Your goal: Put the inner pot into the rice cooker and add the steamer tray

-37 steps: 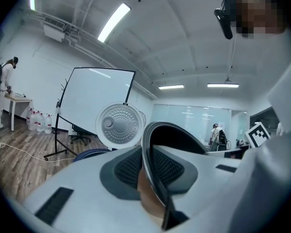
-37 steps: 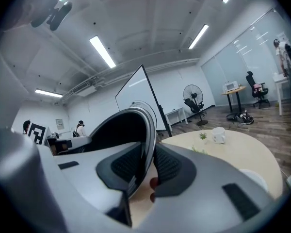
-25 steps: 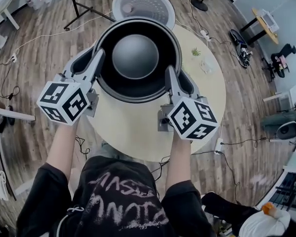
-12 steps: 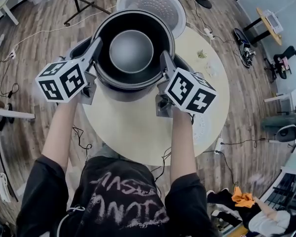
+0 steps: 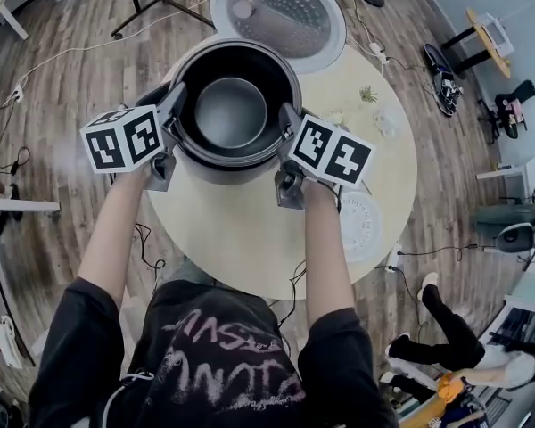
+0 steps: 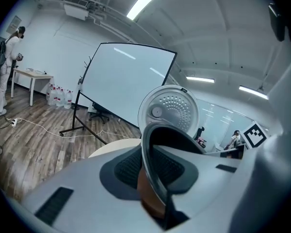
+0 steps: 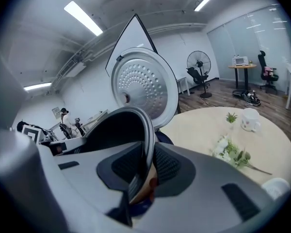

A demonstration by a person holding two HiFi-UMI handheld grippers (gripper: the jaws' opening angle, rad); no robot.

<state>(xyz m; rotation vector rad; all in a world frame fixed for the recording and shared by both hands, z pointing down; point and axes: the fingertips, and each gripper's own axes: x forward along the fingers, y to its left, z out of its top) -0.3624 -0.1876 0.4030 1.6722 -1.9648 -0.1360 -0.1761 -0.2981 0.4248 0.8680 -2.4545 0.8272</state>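
Dark-grey metal inner pot (image 5: 234, 110): one. Grey-bodied rice cooker (image 5: 216, 169), round perforated lid (image 5: 279, 12) raised: one. Grippers: two. Left gripper (image 5: 180, 103) jaws clamped on pot's left rim, one jaw inside wall, one outside. Right gripper (image 5: 286, 121) jaws likewise on right rim. Pot over cooker's opening, on round pale counter (image 5: 241, 230); whether fully seated, cannot tell. Cooker body mostly hidden under pot. White dotted disc (image 5: 361, 226) near counter's right edge, partly behind right arm, unclear.

floor (image 5: 71, 78): wood planks | walls (image 6: 48, 47): white | table (image 5: 241, 239): round, cream | whiteboard (image 6: 126, 81) on stand | fan (image 7: 199, 64) | ceiling strips (image 6: 146, 0): lit
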